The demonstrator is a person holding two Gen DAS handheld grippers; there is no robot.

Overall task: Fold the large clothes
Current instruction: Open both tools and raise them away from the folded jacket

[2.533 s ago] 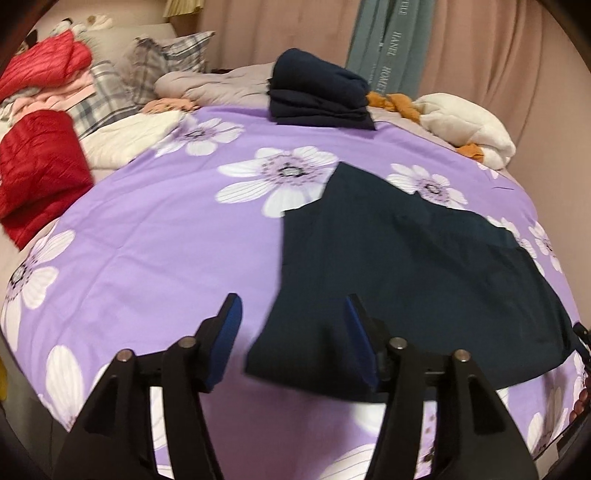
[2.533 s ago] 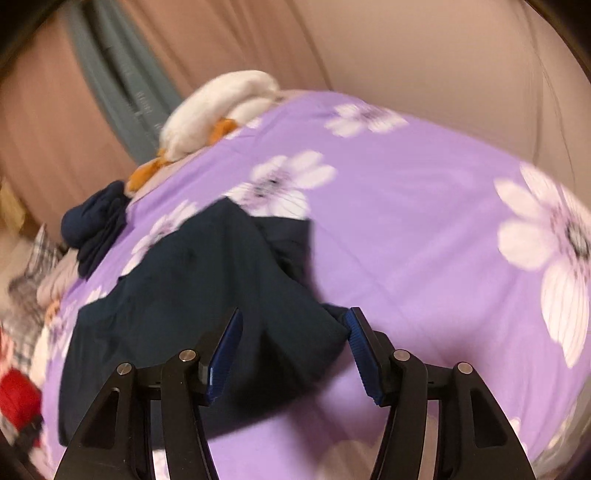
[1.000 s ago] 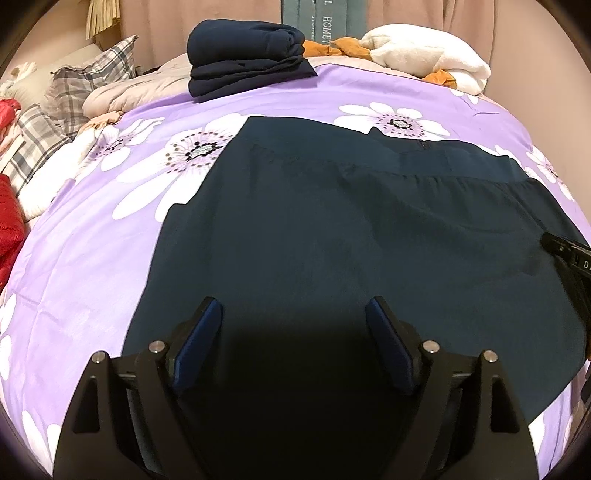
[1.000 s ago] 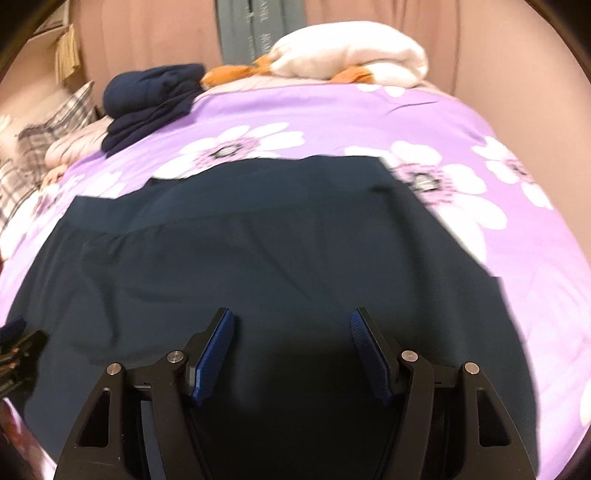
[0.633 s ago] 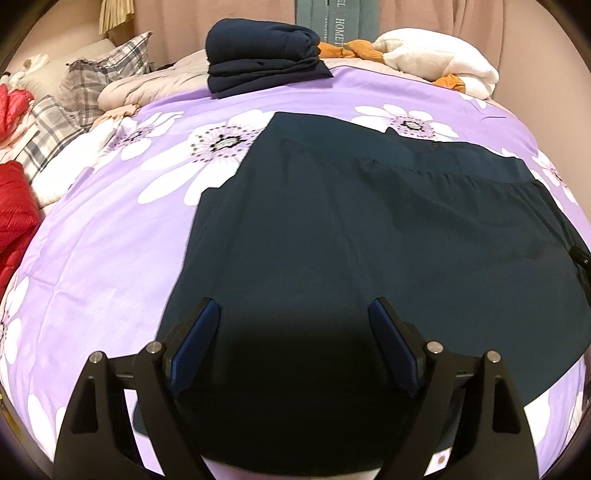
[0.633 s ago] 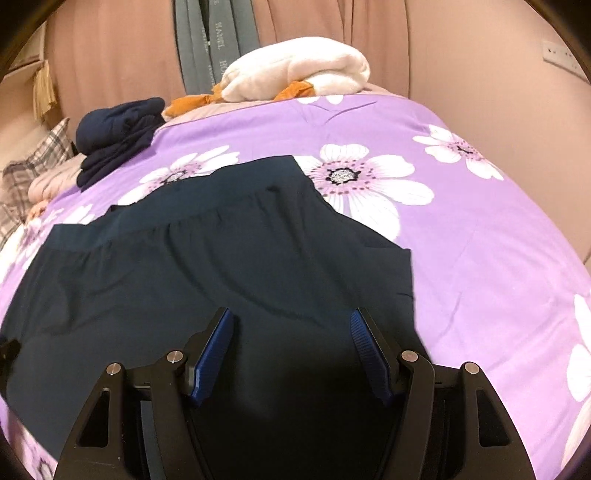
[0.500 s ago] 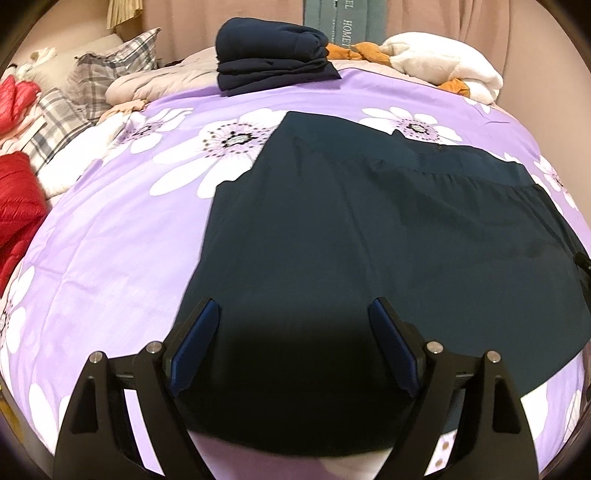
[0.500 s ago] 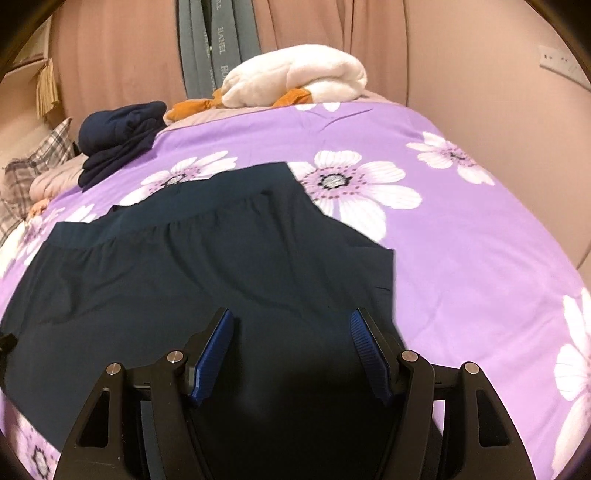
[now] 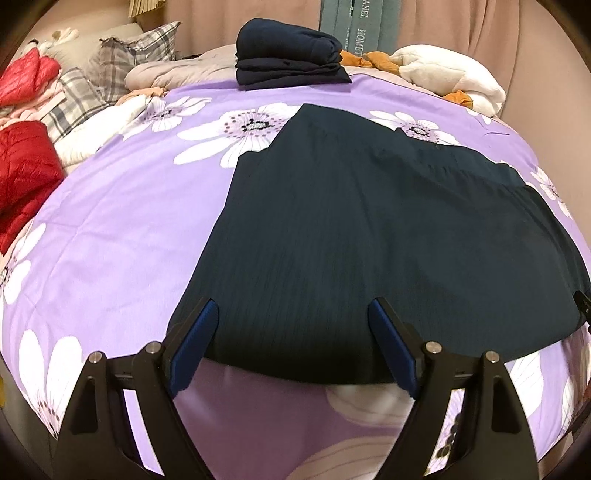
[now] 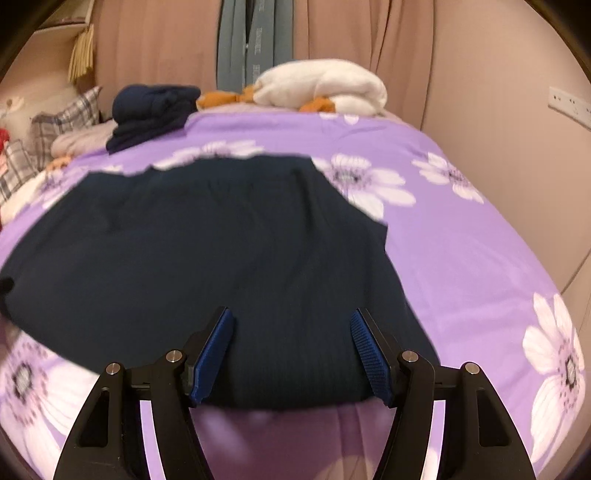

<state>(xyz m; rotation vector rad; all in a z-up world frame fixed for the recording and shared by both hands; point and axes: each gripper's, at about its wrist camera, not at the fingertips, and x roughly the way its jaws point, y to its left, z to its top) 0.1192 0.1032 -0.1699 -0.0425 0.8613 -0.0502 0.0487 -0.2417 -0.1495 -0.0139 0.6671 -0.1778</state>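
Dark navy garment [image 9: 369,236], thin fabric with fine ribbed lines, lies spread flat on the bed's purple cover printed with white daisies [image 9: 122,236]. A gathered waistband strip runs along its far edge; the near hem curves smoothly close to the bed's front edge. The cloth is mostly smooth, with a few soft wrinkles below the band.

Left claw [image 9: 291,339]: black plastic arms with blue ridged pads, jaws wide apart, nothing clamped. It hovers over the near hem toward the garment's left side.

Right claw [image 10: 291,354]: same build, jaws apart somewhat less widely, gripping nothing, above the near hem toward the right side. The right wrist view is blurred.

At the far end of the bed: a stack of folded navy clothes [image 9: 288,55], a white fluffy bundle with orange trim [image 9: 450,81], plaid pillows [image 9: 136,48]. A red quilted jacket [image 9: 22,166] sits at the left. Pinkish curtains [image 10: 351,33] hang behind.
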